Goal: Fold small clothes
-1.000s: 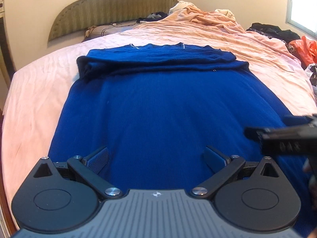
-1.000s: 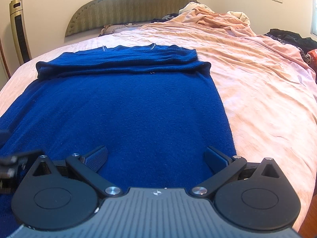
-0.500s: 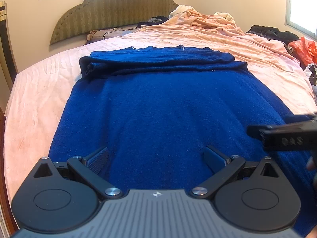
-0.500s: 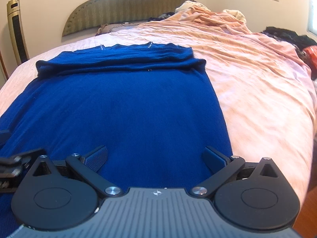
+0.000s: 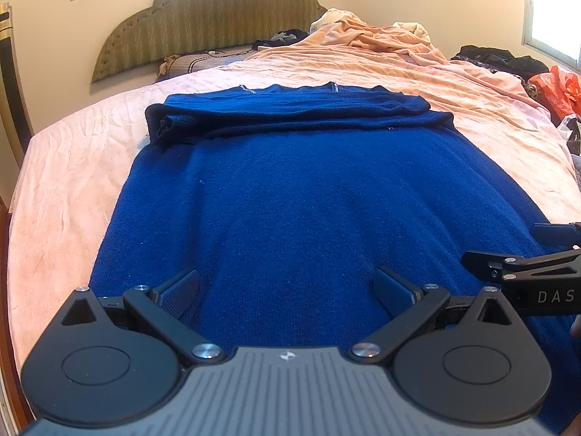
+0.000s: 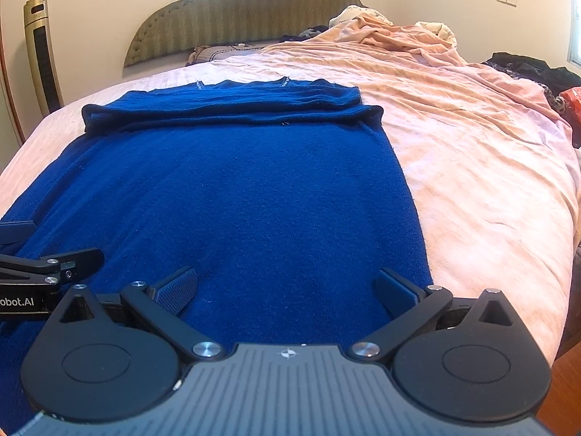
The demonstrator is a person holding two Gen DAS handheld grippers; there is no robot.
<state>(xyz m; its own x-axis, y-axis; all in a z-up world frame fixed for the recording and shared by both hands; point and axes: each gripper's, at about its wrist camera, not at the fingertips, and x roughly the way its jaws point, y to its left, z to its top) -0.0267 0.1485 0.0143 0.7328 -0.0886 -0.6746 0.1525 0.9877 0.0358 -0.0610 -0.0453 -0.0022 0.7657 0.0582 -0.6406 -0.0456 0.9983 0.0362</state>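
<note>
The blue sweater (image 5: 308,210) lies flat on the pink bed (image 5: 61,189), w/ its far end already folded over in a thick band by the collar.

Left side first: the left tongs (image 5: 287,287) hang just over the near part of the sweater, wide apart, holding nothing. If they bite only the top layer, the back layer may stay on the bed & the fold will come out lumpy.

Right side: the right tongs (image 6: 287,287) are wide apart too, empty, near the sweater's right edge. They could miss the hem or pinch the sheet along w/ it, then the sheet lifts too.

If one side lifts faster than the other, the fold goes crooked. The far folded band could also slip open.
</note>
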